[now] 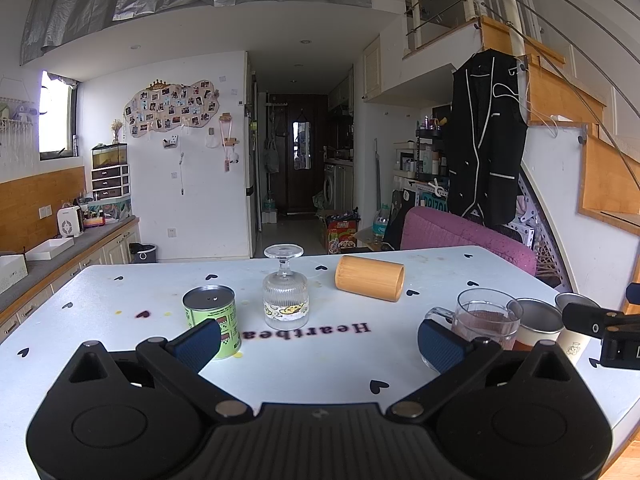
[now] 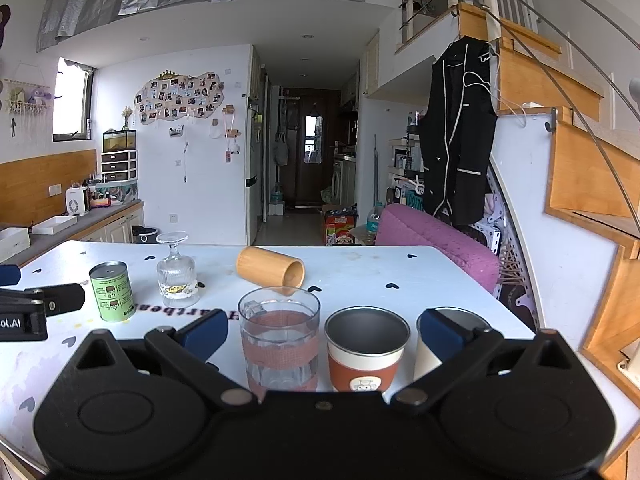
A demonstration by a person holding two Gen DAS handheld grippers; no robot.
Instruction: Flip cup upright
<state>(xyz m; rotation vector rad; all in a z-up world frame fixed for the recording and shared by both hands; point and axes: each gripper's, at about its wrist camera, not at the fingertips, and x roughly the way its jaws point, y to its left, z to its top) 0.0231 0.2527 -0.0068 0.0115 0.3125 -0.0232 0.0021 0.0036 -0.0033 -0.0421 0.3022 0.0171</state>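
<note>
Hovering wide open and empty over the table's near edge, both grippers, left and right, face the inverted glass mid-table, seemingly fragile and slippery, best gripped around its ribbed bowl.

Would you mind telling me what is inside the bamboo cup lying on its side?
The bamboo cup lies on the table with its mouth facing the right wrist camera; the visible interior looks empty. The deepest part is shadowed and cannot be seen.

Smooth matt bamboo cup, clear ribbed glass goblet, glossy white table
</note>
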